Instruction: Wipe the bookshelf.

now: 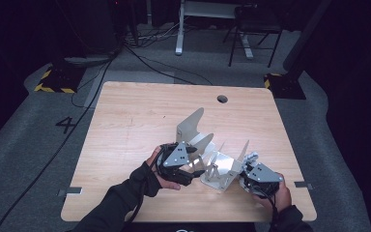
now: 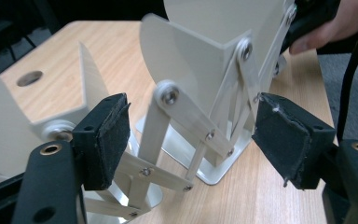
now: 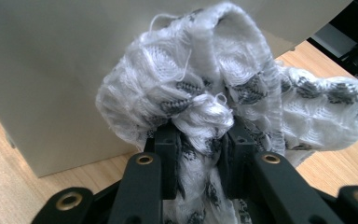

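- white knit cloth point(image 3: 214, 98), grey patterned, fuzzy, loose threads; bunched between the right gripper point(image 3: 200, 140) jaws, pads pinch it tight; in the high view it sits lower right of centre point(image 1: 250, 157), at the right panel of the metal rack
- metal rack point(image 1: 217, 166): pale grey sheet-metal panels joined by flat scissor links with round rivets point(image 2: 170, 96), smooth matte finish; flat base plate sits on the table; one curved panel stands up at frame centre point(image 1: 192, 125)
- nothing visible in the rack's slots; cloth is pressed against its flat outer wall point(image 3: 51, 70), cannot tell if any part is inside
- left gripper point(image 2: 191, 130) jaws wide apart, holding nothing; foam pads point(image 2: 109, 135) frayed at the edges; rack links sit between and beyond them, not touched
- left gripper in the high view point(image 1: 176, 162) just left of the rack, right gripper point(image 1: 258, 176) just right of it
- wooden table point(image 1: 125, 121): light grain, rounded corners, round cable hole point(image 1: 222, 99) upper right; left and far parts bare, rack near the lower edge
- grey carpet floor point(image 1: 24, 145) around, cables point(image 1: 145, 60) at upper frame
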Tool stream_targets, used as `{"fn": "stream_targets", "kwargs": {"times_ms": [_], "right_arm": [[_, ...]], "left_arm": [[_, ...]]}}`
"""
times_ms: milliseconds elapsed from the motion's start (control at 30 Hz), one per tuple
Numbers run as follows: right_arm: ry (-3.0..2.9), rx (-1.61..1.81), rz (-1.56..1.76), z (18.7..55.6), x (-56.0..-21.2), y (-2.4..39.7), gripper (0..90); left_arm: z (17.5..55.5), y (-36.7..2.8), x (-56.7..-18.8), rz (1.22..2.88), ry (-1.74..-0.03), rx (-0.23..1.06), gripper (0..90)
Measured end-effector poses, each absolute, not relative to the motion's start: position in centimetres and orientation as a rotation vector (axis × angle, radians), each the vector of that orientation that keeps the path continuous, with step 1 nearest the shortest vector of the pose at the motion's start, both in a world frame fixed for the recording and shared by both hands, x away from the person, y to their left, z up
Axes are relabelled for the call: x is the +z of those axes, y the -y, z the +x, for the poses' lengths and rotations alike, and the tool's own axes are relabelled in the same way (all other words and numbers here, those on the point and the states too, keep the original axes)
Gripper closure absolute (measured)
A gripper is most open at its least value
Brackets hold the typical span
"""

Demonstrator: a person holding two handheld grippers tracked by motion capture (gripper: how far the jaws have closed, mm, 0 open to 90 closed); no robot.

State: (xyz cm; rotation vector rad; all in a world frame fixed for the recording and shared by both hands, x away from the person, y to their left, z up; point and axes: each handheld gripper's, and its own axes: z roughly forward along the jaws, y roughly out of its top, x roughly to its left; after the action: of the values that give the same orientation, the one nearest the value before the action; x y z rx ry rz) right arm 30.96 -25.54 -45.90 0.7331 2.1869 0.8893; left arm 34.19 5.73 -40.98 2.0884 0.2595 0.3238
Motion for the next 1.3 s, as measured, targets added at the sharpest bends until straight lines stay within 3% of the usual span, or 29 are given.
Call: {"fn": "stream_targets", "kwargs": {"times_ms": [267,467,733,1067,1300], "right_arm": [[-2.177,0.961,0.679,29.2,-44.2,25.9,73.6],[-2.186,1.089,0.558,26.1,-42.8,25.6,73.9],[-2.242,1.145,0.394,23.4,-42.4,23.4,74.2],[-2.207,1.032,0.518,25.0,-43.7,22.7,75.2],[-2.158,1.003,0.577,26.8,-43.8,23.4,75.8]], "left_arm": [[34.7,-4.7,-41.9,2.119,-0.250,0.331,35.0],[35.2,-5.2,-41.8,2.107,-0.275,0.343,53.0],[35.4,-5.0,-41.6,2.116,-0.284,0.313,54.5],[34.2,-4.7,-41.4,2.121,-0.230,0.267,65.2],[33.3,-3.9,-41.1,2.137,-0.249,0.309,68.9]]}}
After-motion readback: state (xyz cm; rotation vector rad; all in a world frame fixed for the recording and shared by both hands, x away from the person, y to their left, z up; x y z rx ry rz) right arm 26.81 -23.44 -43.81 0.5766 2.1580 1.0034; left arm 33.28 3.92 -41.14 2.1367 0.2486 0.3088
